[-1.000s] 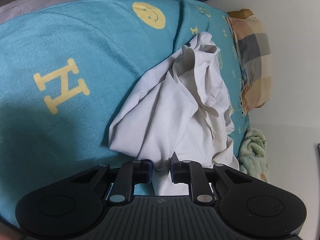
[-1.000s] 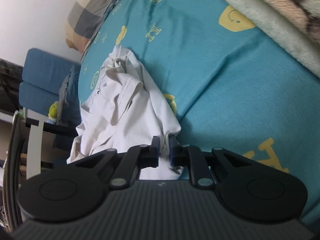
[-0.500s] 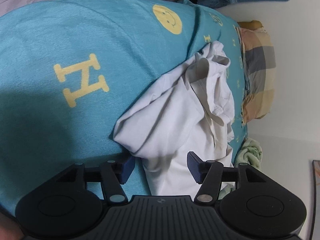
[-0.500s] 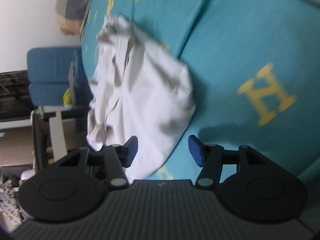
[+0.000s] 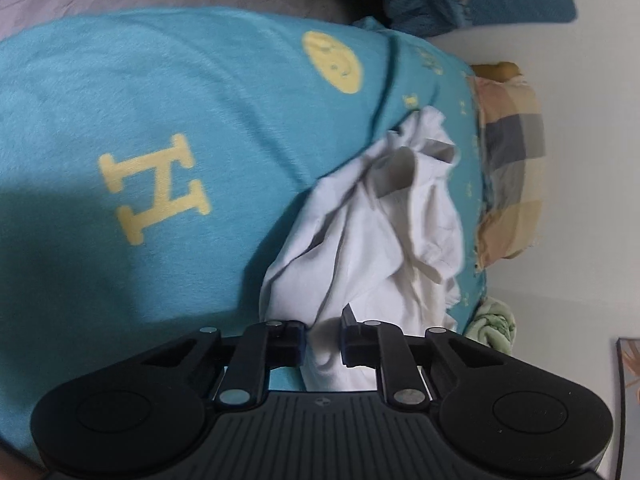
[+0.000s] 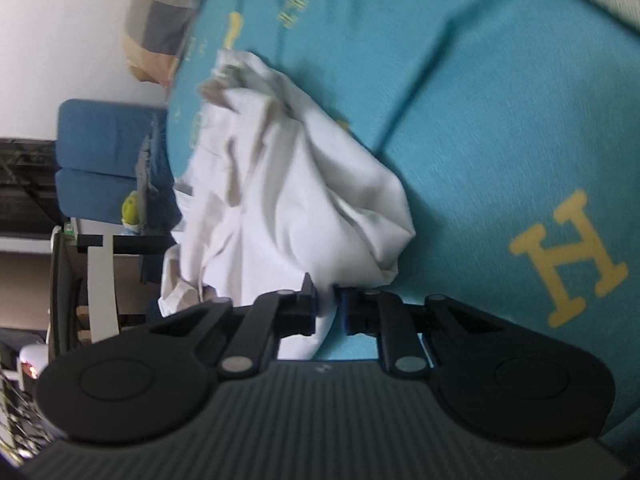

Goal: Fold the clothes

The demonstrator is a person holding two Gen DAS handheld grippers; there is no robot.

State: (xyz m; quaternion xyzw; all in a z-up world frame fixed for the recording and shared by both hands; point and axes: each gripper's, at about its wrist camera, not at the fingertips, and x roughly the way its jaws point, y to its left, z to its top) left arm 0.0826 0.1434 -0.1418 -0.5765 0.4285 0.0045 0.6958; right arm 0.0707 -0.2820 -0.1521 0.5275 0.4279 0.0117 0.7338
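Closing left gripper (image 5: 323, 338) and right gripper (image 6: 329, 310), jaws nearly together, each pinching near edge of shirt (image 5: 384, 240). Shirt bunched on blanket (image 5: 160, 100). Advice: lift, spread apart evenly, shake flat before folding.

We had a fisheye on each wrist, angled down along its fingers, close over the teal bedspread (image 5: 200, 100). Both shared the white garment (image 5: 380, 240) (image 6: 288, 200), stretching toward twelve o'clock, and the checked pillow (image 5: 512, 160) (image 6: 160, 20).
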